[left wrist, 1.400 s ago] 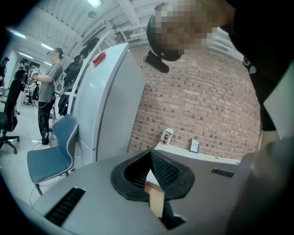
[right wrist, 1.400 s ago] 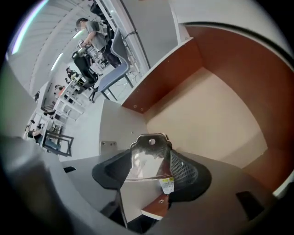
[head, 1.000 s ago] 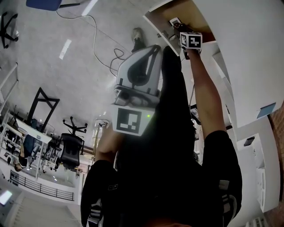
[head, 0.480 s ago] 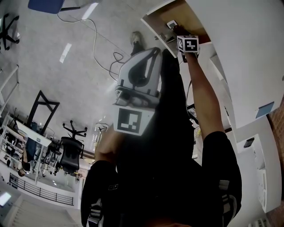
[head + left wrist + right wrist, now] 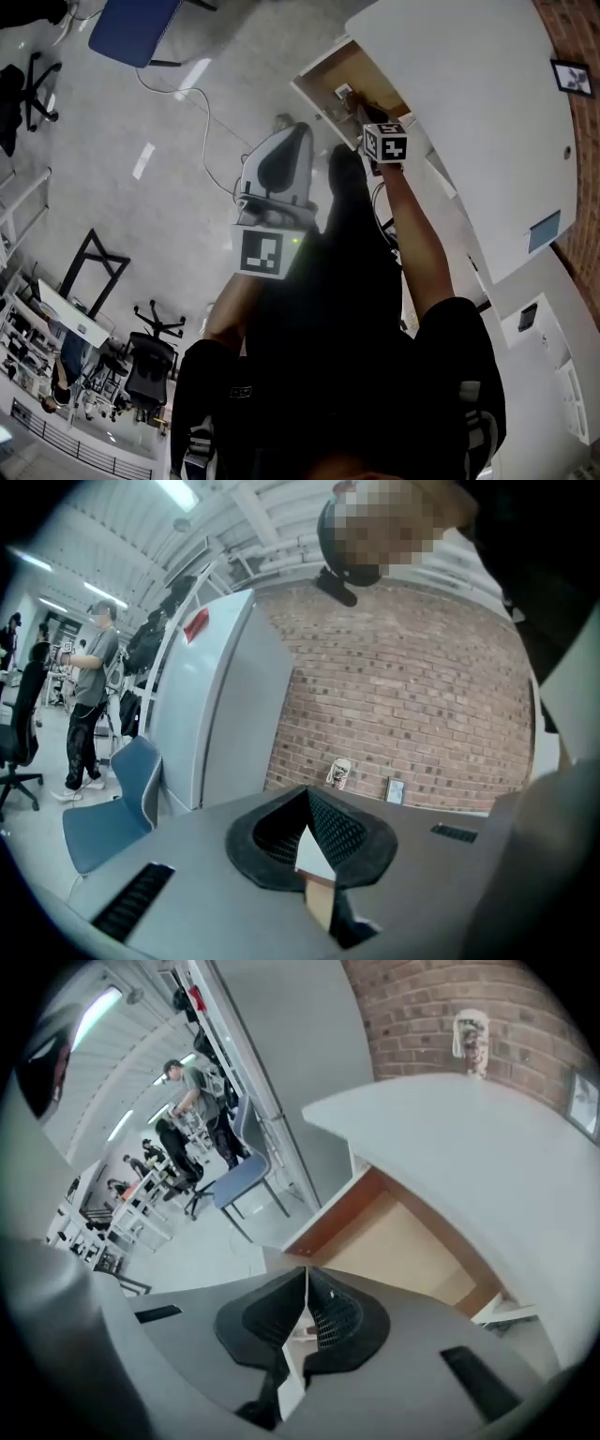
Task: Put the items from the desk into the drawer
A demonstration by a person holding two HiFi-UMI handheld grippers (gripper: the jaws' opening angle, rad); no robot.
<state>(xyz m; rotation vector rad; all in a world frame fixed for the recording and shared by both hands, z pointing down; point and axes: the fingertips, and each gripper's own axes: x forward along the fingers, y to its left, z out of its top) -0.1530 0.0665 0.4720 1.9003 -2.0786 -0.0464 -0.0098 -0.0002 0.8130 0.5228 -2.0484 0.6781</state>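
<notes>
The open drawer (image 5: pixel 323 89) shows its light wooden bottom (image 5: pixel 422 1241) under the white desk top (image 5: pixel 469 84). A small white item (image 5: pixel 344 92) lies inside it. My right gripper (image 5: pixel 364 114) hangs just above the drawer, tilted downward. Its jaws have just been closing and are now shut (image 5: pixel 306 1274) with nothing between them. My left gripper (image 5: pixel 286 141) is held out over the floor, left of the drawer. It points about level towards the brick wall, and its jaws (image 5: pixel 307 799) are shut and hold nothing.
A patterned cup (image 5: pixel 340 772) and a small picture frame (image 5: pixel 395 790) stand on the desk by the brick wall. A blue chair (image 5: pixel 131 28) and a cable (image 5: pixel 202 103) are on the floor beyond the drawer. People stand far off at the left (image 5: pixel 89 696).
My right gripper has lifted away from the drawer bottom. The left gripper has risen a little. The head view has swung and now takes in more of the desk top.
</notes>
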